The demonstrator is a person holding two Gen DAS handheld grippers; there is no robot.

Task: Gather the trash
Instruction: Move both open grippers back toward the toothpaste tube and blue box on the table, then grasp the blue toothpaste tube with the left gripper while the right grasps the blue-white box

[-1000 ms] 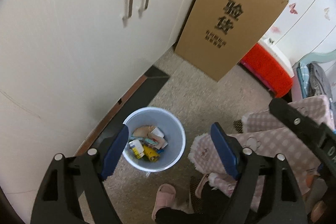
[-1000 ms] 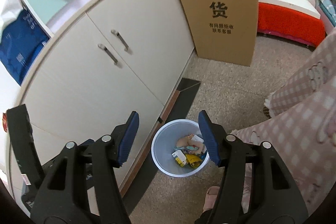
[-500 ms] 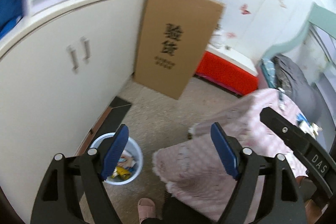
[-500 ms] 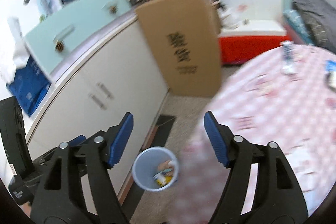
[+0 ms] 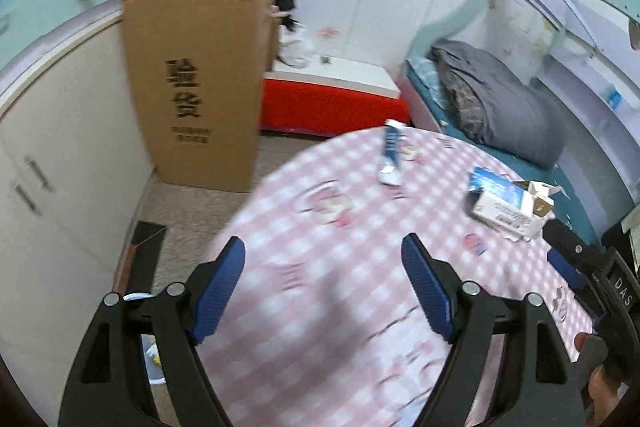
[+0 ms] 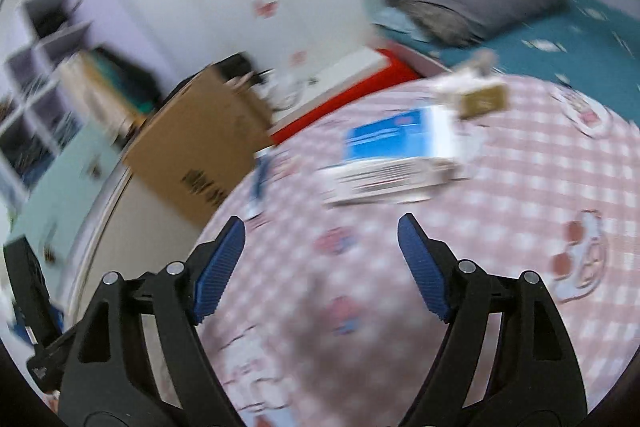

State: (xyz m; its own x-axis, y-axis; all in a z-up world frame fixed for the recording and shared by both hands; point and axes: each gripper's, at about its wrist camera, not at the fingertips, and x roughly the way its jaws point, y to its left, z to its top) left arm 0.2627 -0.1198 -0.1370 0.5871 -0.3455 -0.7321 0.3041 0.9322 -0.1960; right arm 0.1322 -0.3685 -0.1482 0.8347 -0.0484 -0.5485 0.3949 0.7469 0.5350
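Now both hand-held grippers are empty: the left hand-held gripper [image 5: 322,291] is spread wide over the pink checked surface [image 5: 320,307], and the right hand-held gripper [image 6: 320,267] has its jaws opening, nothing between them.

Trash left on the surface: a torn white-and-blue carton [image 5: 506,205] toward the right edge, and a blue tube [image 5: 392,157] at the far edge. The bin [image 5: 154,351] is on the floor left of the surface, mostly hidden behind the left finger, with wrappers inside.

Risks:
- Right view is heavily blurred, so a rushed reach could clip the carton [image 6: 396,155] and shove it off the edge toward the bed [image 5: 516,115].
- Carton is open and torn; a pinch on a flap may rip it or drop it.
- Tube lies flat, so pads may scrape cloth and bunch it.

Room: cream cabinet [image 5: 60,147] on the left, tall cardboard box [image 5: 196,87] leaning on it, red storage box [image 5: 328,99] behind, white wardrobe with butterfly stickers.
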